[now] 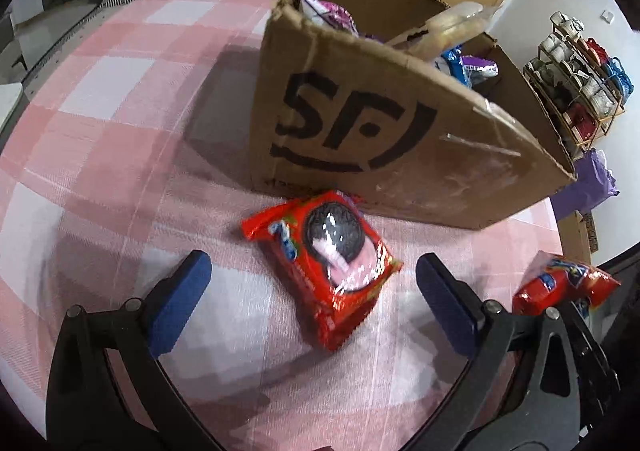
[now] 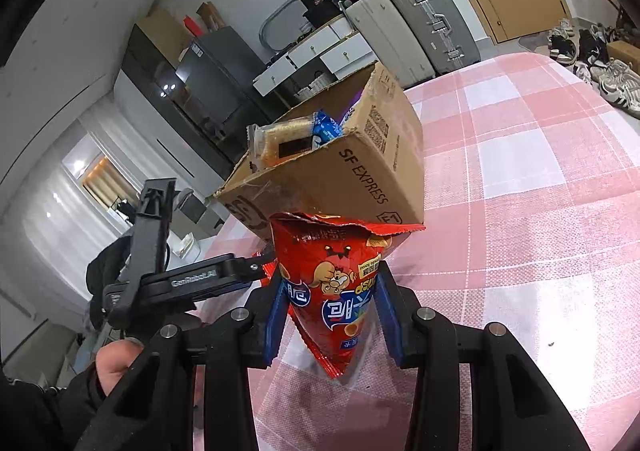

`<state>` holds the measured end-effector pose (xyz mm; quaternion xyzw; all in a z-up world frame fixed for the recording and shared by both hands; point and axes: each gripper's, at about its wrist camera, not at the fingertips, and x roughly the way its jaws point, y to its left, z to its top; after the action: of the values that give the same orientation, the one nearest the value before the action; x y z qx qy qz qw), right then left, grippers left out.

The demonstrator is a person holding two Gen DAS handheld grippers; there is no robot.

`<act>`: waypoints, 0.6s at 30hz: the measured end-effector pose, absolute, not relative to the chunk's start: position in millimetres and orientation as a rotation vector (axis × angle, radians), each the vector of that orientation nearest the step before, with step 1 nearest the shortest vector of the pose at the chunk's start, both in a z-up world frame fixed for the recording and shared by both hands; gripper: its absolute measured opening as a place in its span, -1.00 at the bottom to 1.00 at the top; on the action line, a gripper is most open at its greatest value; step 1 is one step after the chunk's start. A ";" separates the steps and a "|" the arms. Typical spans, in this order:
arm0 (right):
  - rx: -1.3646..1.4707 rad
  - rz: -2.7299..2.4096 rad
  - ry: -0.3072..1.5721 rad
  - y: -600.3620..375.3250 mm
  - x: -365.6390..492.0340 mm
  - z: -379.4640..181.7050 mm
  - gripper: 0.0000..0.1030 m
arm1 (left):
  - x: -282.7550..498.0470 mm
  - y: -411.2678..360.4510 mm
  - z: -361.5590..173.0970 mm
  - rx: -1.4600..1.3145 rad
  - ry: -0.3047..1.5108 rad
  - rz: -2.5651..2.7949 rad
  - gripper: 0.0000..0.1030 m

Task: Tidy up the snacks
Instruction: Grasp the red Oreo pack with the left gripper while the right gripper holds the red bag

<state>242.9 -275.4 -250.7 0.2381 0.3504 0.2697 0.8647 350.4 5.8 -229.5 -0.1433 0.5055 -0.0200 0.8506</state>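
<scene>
A red Oreo cookie pack (image 1: pixel 326 265) lies on the pink checked cloth, just in front of an open SF cardboard box (image 1: pixel 384 147) that holds several snack packs. My left gripper (image 1: pixel 312 295) is open, its blue pads on either side of the pack, not touching it. My right gripper (image 2: pixel 330 315) is shut on a red chip bag (image 2: pixel 336 283) and holds it above the cloth, in front of the box (image 2: pixel 352 171). That bag also shows at the right of the left wrist view (image 1: pixel 560 283). The left gripper (image 2: pixel 180 279) shows at the left of the right wrist view.
The pink and white checked cloth (image 1: pixel 120 139) covers the table. A rack of cups (image 1: pixel 580 79) stands behind the box on the right. Suitcases (image 2: pixel 412 23), drawers and shoes (image 2: pixel 600 63) are beyond the table.
</scene>
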 end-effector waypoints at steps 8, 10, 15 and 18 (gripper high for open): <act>0.517 0.563 0.736 -277.4 241.1 -251.1 -0.21 | 360.4 0.9 -227.2 -0.293 1.078 -0.013 0.88; 0.514 0.565 0.737 -276.7 241.5 -251.0 -0.21 | 359.3 -0.4 -226.5 -0.265 1.078 -0.012 0.80; 0.514 0.566 0.738 -275.9 242.1 -251.5 -0.21 | 347.9 8.9 -228.2 -0.233 1.058 -0.028 0.50; 0.518 0.562 0.739 -276.1 242.5 -252.2 -0.21 | 344.5 16.4 -226.2 -0.238 1.049 -0.055 0.15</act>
<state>242.5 -276.1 -252.2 0.2472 0.3522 0.2679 0.8621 344.5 16.4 -226.2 -0.1133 0.4995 -0.0262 0.8585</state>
